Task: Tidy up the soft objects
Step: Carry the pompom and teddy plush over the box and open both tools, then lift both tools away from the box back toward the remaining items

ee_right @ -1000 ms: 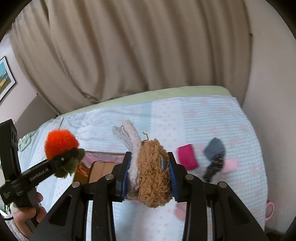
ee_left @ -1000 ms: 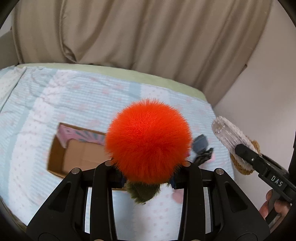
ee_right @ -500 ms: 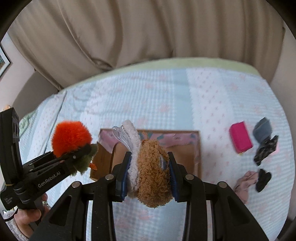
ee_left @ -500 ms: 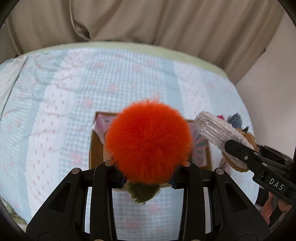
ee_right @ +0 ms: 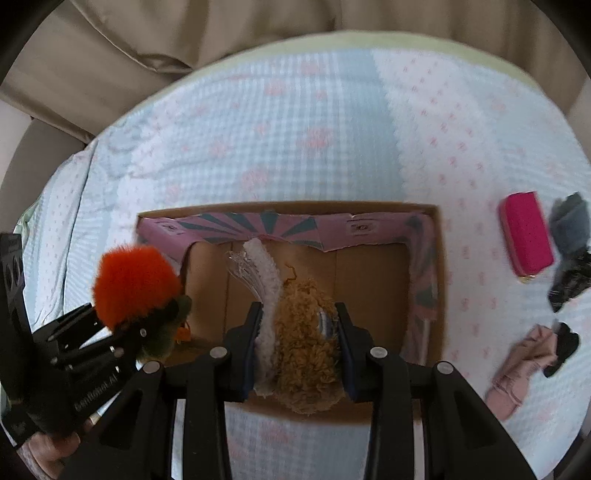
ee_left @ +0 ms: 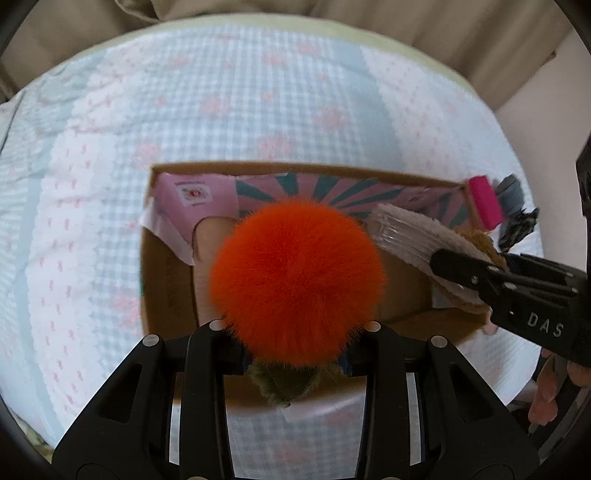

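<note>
Two grippers are hanging over the open cardboard box [ee_right: 439, 258], both pointing steeply down into it. The box is lying on a pale blue checked bedspread [ee_right: 314, 122] with pink motifs; its pink and teal printed flaps are folded inward along the far side.

The left gripper [ee_left: 295, 354] is pinching a fluffy orange pompom toy [ee_left: 295, 280] by its olive-green furry base, which is showing just below the ball between the pads. In the right wrist view this toy [ee_right: 135, 280] is sitting over the box's left end, with the left gripper [ee_right: 147, 332] coming in from the lower left and a bit of a person's hand showing at its handle.

The right gripper [ee_right: 299, 332] is clamping a curly brown plush toy [ee_right: 306, 339] together with a white fleecy piece that carries a clear plastic comb-like part; both are squeezed between the pads. The bundle is hanging above the middle of the box floor. From the left wrist view the same bundle [ee_left: 424, 236] is reaching in over the box's right end.

Right of the box, on the bedspread, are lying a bright pink pouch [ee_right: 524, 238], a grey sock [ee_right: 569, 221], a dark patterned cloth [ee_right: 570, 280], and nearer the camera a crumpled pale pink cloth [ee_right: 524, 369] beside a small black item [ee_right: 563, 343]. Beige curtains [ee_right: 258, 33] are hanging beyond the box's far side.
</note>
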### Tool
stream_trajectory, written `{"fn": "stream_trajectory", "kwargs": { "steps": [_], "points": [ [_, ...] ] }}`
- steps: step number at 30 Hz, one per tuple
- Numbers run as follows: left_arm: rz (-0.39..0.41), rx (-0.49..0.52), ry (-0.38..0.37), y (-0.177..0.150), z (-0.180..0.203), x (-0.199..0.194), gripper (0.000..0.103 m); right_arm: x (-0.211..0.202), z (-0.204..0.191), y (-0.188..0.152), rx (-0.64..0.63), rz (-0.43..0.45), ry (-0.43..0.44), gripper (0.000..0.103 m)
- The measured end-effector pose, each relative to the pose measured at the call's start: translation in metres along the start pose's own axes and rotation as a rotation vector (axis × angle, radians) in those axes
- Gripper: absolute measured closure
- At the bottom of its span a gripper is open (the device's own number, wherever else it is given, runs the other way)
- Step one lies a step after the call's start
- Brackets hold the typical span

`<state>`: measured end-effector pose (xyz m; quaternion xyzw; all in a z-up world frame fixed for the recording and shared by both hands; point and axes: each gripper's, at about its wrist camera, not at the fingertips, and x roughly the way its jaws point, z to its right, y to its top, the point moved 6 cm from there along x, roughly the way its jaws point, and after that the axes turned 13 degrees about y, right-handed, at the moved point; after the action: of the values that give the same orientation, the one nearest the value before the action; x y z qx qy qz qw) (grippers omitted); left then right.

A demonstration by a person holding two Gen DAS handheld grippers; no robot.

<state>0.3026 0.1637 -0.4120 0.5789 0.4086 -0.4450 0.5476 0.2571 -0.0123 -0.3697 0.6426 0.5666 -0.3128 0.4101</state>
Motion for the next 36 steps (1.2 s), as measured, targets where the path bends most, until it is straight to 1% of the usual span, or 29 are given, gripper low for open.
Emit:
{"fn": "stream_trajectory", "kwargs": {
  "steps": [4,6,8,9,10,11,12,13,14,15,16,19,24,31,36],
  "points": [
    [-0.045,0.021,0.015,0.001,0.002,0.032,0.073,0.03,0.012,0.005,0.015,-0.056,0.026,0.07],
    [-0.069,0.036,0.033,0.0,0.004,0.045,0.073,0.041,0.017,0.007,0.012,-0.081,0.033,0.07],
    [-0.086,0.043,0.031,-0.001,0.006,0.055,0.073,0.05,0.019,0.008,0.015,-0.095,0.048,0.07],
    [-0.087,0.048,0.031,-0.001,0.006,0.058,0.067,0.053,0.02,0.008,0.02,-0.103,0.06,0.069],
    [-0.08,0.058,0.037,0.0,0.007,0.059,0.047,0.057,0.021,0.009,0.018,-0.106,0.065,0.068],
    [-0.074,0.065,0.038,0.0,0.007,0.059,0.031,0.059,0.021,0.011,0.015,-0.111,0.064,0.062],
    [-0.074,0.078,0.028,-0.001,0.009,0.06,0.003,0.062,0.023,0.011,0.015,-0.119,0.05,0.053],
    [-0.074,0.088,0.033,-0.001,0.009,0.061,0.0,0.063,0.025,0.013,0.02,-0.118,0.037,0.046],
    [-0.069,0.1,0.044,-0.002,0.009,0.061,0.0,0.064,0.026,0.014,0.027,-0.105,0.044,0.021],
    [-0.064,0.112,0.042,-0.004,0.01,0.06,0.0,0.063,0.026,0.015,0.031,-0.092,0.058,0.0],
    [-0.068,0.127,0.036,-0.007,0.011,0.06,0.0,0.062,0.025,0.016,0.031,-0.075,0.072,0.0],
    [-0.07,0.151,0.058,-0.012,0.012,0.059,0.0,0.062,0.021,0.016,0.014,-0.064,0.058,0.0],
    [-0.062,0.137,0.056,-0.014,0.008,0.05,0.0,0.057,0.019,0.011,-0.003,-0.071,0.05,0.0],
    [-0.017,0.119,0.062,-0.013,-0.001,0.018,0.0,0.035,0.003,0.005,-0.048,-0.046,0.034,0.0],
    [0.021,0.106,0.061,-0.018,-0.002,-0.012,0.0,0.007,-0.013,-0.003,-0.084,-0.005,0.015,0.0]
  ]
}}
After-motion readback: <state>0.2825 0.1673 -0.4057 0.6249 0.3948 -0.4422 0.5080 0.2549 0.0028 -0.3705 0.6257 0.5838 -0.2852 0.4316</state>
